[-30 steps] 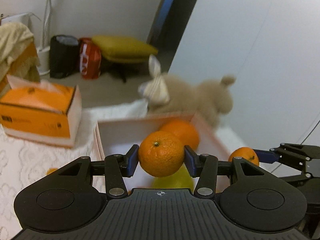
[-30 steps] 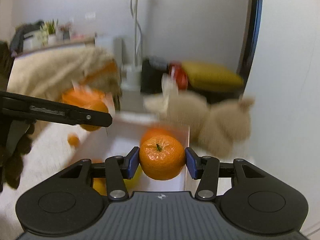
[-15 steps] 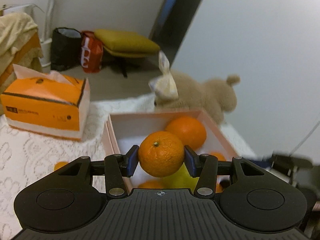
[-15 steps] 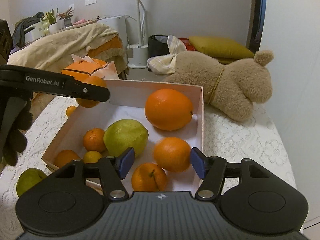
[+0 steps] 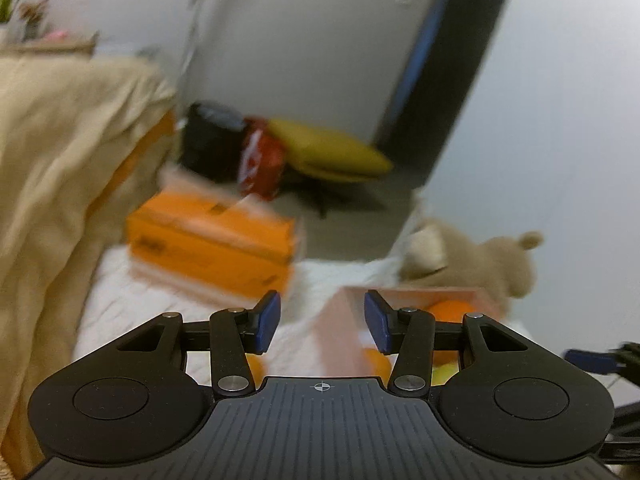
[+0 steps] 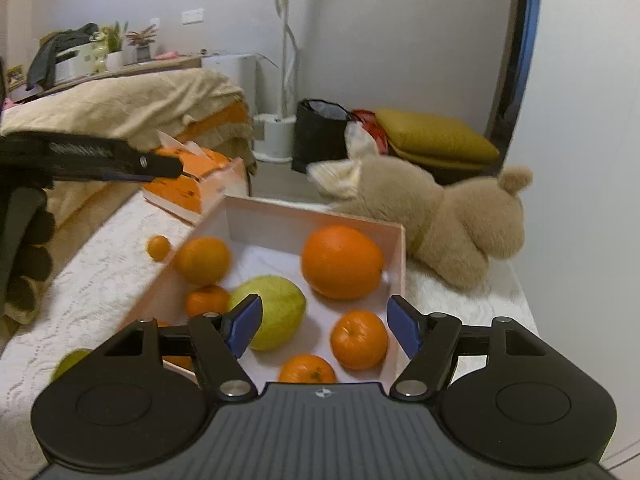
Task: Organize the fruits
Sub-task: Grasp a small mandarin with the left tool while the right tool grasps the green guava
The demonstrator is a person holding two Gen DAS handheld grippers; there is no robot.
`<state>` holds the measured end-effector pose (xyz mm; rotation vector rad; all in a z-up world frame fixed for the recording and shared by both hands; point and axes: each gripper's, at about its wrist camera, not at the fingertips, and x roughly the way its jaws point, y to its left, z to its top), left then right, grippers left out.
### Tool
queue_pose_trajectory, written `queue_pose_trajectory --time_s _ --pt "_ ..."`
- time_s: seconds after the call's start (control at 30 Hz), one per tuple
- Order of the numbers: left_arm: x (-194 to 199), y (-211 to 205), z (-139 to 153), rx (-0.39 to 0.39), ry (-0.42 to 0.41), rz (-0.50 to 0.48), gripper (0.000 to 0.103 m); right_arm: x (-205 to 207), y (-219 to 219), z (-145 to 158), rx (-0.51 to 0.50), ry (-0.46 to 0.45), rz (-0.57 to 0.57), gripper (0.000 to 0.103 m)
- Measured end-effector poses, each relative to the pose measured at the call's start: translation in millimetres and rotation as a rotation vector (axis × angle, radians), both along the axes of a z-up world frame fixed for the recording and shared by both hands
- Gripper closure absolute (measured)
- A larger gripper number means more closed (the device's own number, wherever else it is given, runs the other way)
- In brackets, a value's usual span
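A pink box (image 6: 394,256) on the white lace table holds a big orange (image 6: 340,262), a green-yellow fruit (image 6: 276,312) and several mandarins, one blurred by its left wall (image 6: 202,260). My right gripper (image 6: 324,326) is open and empty above the box's near end. My left gripper (image 5: 320,322) is open and empty, over the table left of the box (image 5: 346,320); it shows as a dark arm in the right wrist view (image 6: 96,158). A small mandarin (image 6: 159,247) and a green fruit (image 6: 70,362) lie on the table outside the box.
An orange tissue box (image 6: 188,184) stands behind the box's left corner. A tan plush toy (image 6: 448,216) lies at the back right by the white wall. A blanket-covered piece of furniture (image 6: 120,108) is on the left. The table edge runs along the right.
My left gripper has let go of its mandarin and swung left, away from the box. My right gripper dropped its mandarin into the box earlier and has stayed open, pulling back a little.
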<state>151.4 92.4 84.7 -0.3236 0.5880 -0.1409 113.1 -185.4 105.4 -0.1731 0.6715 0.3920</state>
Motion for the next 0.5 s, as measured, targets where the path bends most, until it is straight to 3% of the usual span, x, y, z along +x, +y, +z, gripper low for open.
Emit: queue_pose_trajectory --time_s 0.2,0.33,0.5 --pt "10.0 4.2 -33.9 0.057 0.084 0.034 0.052 -27.0 30.5 4.6 0.013 0.021 0.117 0.031" --pt "23.0 -6.4 -46.6 0.126 0.132 0.048 0.052 -53.2 52.6 -8.2 -0.005 0.055 0.210 0.030" --pt "32.5 -8.7 -65.0 0.155 0.186 0.087 0.052 -79.1 65.7 -21.5 -0.041 0.063 0.263 0.030"
